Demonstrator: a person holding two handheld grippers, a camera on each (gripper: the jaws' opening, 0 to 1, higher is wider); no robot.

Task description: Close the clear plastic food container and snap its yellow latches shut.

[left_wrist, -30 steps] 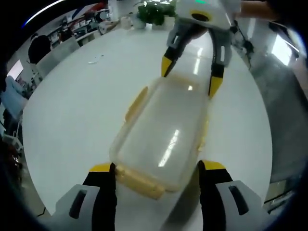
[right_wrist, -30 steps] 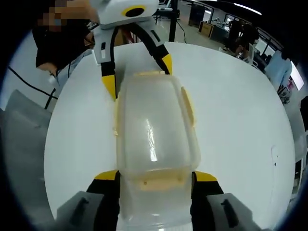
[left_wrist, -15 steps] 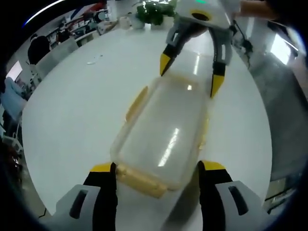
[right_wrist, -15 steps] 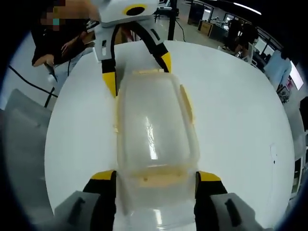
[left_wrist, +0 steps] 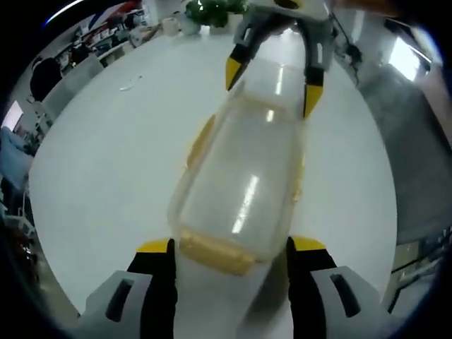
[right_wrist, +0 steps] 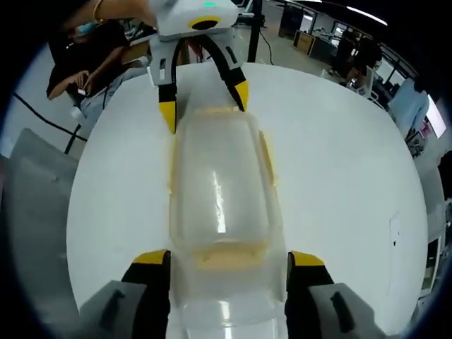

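The clear rectangular plastic food container with yellow latches (left_wrist: 236, 191) is lying on the round white table (left_wrist: 106, 162), both grippers (left_wrist: 229, 247) (right_wrist: 226, 258) straddling its ends, jaws apart; a green plant (left_wrist: 212, 10) is standing beyond.

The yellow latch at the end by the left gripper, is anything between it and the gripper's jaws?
Nothing visible. The end latch of the container sits just ahead of the open left gripper, on bare white table.

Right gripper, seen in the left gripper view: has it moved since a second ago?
Yes. The right gripper has drawn back from the container's far end, toward the plant.
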